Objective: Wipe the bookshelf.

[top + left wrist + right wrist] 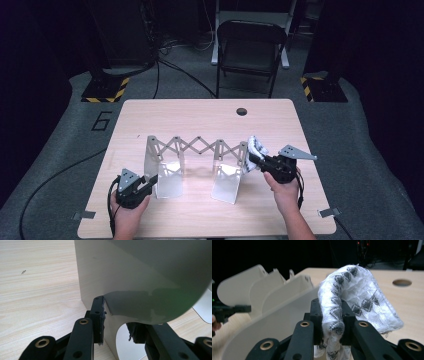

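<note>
A silver fold-out rack (192,146) with scissor links and upright panels stands across the middle of the wooden table (200,112). My left gripper (150,181) is at the rack's near-left panel (130,272). In the left gripper view its jaws (117,322) sit on either side of that panel's lower edge, with one pad pressed on it. My right gripper (252,159) is at the rack's right end, shut on a white cloth with a dark pattern (256,146). In the right gripper view the cloth (357,292) bulges up over the jaws (331,312), beside the rack's panels (274,302).
A round hole (242,111) is in the table's far side. A black folding chair (250,45) stands behind the table. Stand bases with yellow-black stripes (105,92) and cables lie on the grey floor. Bare tabletop lies beyond the rack.
</note>
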Tool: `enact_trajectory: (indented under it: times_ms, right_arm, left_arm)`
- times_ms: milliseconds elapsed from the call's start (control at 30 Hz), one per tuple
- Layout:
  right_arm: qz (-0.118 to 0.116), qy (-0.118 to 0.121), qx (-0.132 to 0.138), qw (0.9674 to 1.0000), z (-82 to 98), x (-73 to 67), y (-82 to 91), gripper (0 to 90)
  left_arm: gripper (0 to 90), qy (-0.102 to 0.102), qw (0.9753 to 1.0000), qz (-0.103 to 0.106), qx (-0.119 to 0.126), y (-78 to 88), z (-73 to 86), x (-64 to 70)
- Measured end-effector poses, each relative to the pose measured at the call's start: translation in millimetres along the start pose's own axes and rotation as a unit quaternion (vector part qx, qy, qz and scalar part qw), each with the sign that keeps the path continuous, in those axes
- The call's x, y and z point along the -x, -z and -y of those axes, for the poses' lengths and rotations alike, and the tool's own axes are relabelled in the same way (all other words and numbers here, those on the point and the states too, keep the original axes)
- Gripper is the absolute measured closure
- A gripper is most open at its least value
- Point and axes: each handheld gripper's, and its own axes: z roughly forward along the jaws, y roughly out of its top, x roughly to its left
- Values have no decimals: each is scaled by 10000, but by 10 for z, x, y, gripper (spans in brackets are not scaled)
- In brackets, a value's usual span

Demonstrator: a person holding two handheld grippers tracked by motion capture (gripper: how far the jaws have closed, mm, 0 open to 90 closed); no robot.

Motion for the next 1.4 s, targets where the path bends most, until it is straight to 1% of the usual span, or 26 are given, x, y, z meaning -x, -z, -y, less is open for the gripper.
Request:
enact_trajectory:
  times_ms: [100,167,200,267,300,333,367,400,500,600,633,667,700,767,800,900,967,1067,1100,1167,1233,1267,1300,1333,1367,1400]
  right_arm:
    - [9,40,-33,10000,-25,25,-47,775]
    - [51,25,-189,9998,50,53,-101,775]
    - [51,25,-189,9998,50,53,-101,775]
    - [54,-119,-338,9993,180,95,-147,776]
    - [42,-257,-450,9986,259,113,-166,775]
    - [73,-320,-691,9971,426,150,-221,775]
    - [73,-320,-691,9971,426,150,-221,775]
    - [130,-343,-961,9947,570,159,-262,775]
    - [105,-396,-993,9942,616,156,-251,775]
    - [-99,-373,-529,9979,370,21,-76,775]
    - [-99,-373,-529,9979,370,21,-76,775]
    - [-238,-214,-213,9993,220,-92,48,774]
    - [-238,-214,-213,9993,220,-92,48,774]
    - [-351,-50,13,9994,123,-206,158,774]
    - [-372,-12,28,9993,114,-236,180,774]
    - [-383,68,-62,9992,182,-287,178,774]
    - [-370,-24,-227,9991,301,-245,118,774]
    - [-323,-251,-628,9972,552,-180,-11,774]
    - [-273,-258,-820,9959,647,-146,-74,774]
    - [-161,-371,-1132,9927,745,-104,-155,773]
    - [-152,-428,-1162,9922,768,-68,-179,773]
    - [-156,-536,-1067,9927,739,-72,-162,773]
    - [-156,-536,-1067,9927,739,-72,-162,773]
    - [-242,-600,-880,9940,651,-122,-91,772]
    - [-242,-600,-880,9940,651,-122,-91,772]
    - [-307,-594,-716,9952,581,-172,-36,773]
  left_arm:
    - [693,-7,10000,0,11,0,2,-2]
    - [693,7,10000,7,15,0,4,-2]
    - [693,6,10000,11,10,2,4,-3]
    - [693,6,10000,10,17,3,6,-3]
    - [693,11,10000,11,20,3,7,-3]
    - [692,15,10000,12,21,3,8,-2]
    - [692,13,10000,16,11,4,8,-2]
    - [692,18,10000,13,16,4,8,-1]
    - [692,20,10000,11,9,4,7,1]
    - [692,15,10000,15,1,6,6,0]
    - [692,11,10000,16,0,6,7,0]
    - [692,-1,10000,18,-13,7,6,-1]
    - [692,-1,10000,18,-13,7,6,-1]
    - [692,2,10000,19,-13,8,7,0]
    - [692,3,10000,17,-14,9,7,1]
    - [693,4,10000,10,-1,8,9,5]
    - [693,7,10000,15,-8,9,10,5]
    - [692,-13,10000,19,-6,4,14,13]
    - [691,-19,10000,3,16,-1,16,20]
    - [690,-51,10000,8,-31,3,11,21]
    - [690,-61,10000,11,-42,4,11,20]
    - [690,-72,10000,24,-50,6,11,17]
    - [690,-72,10000,24,-50,6,11,17]
    - [690,-75,10000,27,-52,6,12,17]
    - [690,-75,10000,27,-52,6,12,17]
    - [690,-76,10000,23,-42,5,13,18]
